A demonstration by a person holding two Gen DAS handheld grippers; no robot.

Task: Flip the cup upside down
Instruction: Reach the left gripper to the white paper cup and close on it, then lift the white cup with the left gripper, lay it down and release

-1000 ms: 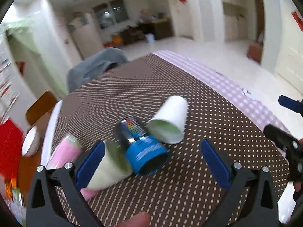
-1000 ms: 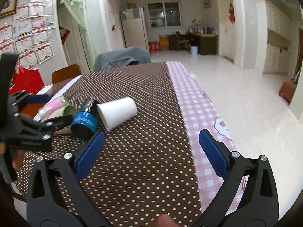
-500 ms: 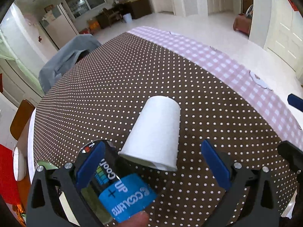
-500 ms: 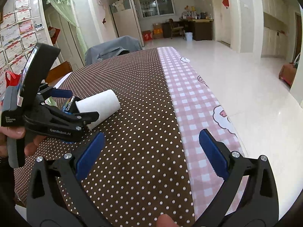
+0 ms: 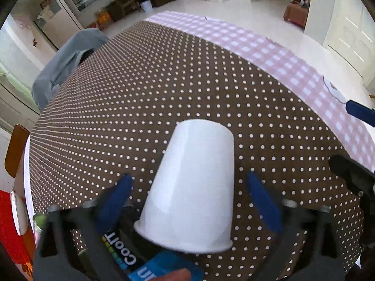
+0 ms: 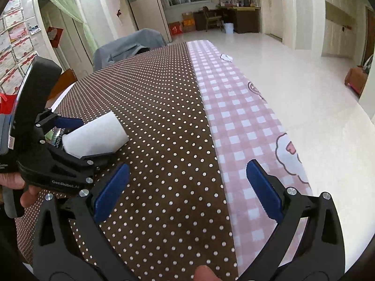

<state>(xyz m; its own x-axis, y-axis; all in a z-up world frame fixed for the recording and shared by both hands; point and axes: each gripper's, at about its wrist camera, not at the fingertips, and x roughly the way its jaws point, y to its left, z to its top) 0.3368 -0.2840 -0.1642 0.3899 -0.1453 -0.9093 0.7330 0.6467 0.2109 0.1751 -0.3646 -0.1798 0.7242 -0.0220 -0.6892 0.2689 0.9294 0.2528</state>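
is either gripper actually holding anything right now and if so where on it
Nothing is held. The left gripper is open, its fingers straddling the white paper cup lying on its side, without touching. The right gripper is open over bare cloth.

White cup between left gripper fingers.

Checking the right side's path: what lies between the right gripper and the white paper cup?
In the right wrist view, only bare brown polka-dot tablecloth separates the right gripper from the white paper cup.
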